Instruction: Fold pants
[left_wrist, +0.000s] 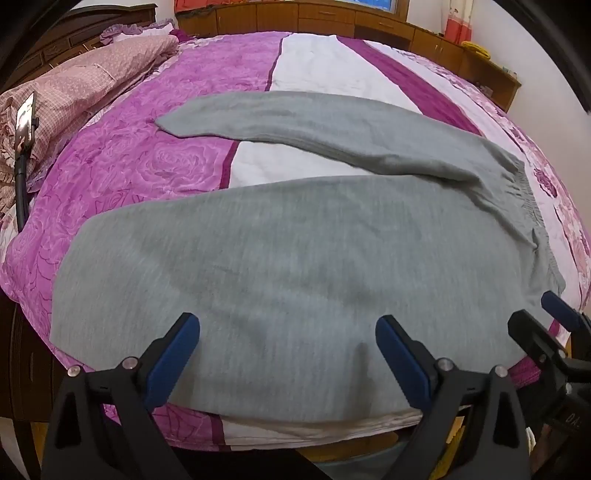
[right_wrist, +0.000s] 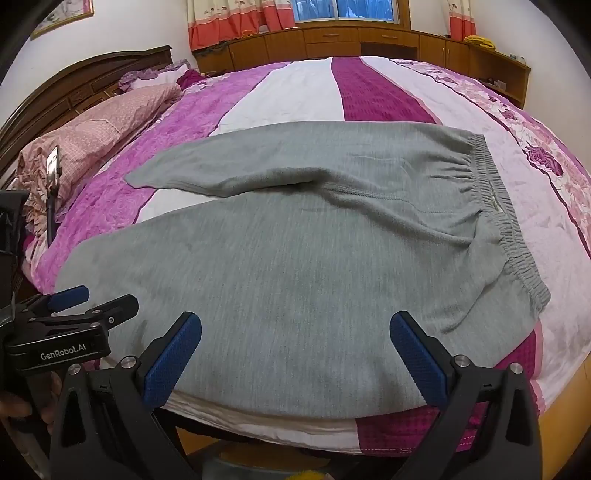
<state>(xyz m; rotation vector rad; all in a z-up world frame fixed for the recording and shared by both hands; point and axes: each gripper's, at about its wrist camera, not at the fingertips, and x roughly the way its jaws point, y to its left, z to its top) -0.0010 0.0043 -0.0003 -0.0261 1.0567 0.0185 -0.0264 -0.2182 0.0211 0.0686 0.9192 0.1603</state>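
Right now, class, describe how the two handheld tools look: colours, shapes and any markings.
Each tool is black with two angled arms, silver bolts and blue textured pads. The left tool carries white "GenRobot.AI" lettering, seen from the right wrist view; the right tool looks built the same.

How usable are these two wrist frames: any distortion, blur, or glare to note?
Left wrist view: strong fisheye bulge bends the bed, corners vignetted black, grey pants slightly soft, no glare. Right wrist view: same barrel distortion, even indoor light, faint shadow under the upper leg, waistband sharp enough to read.
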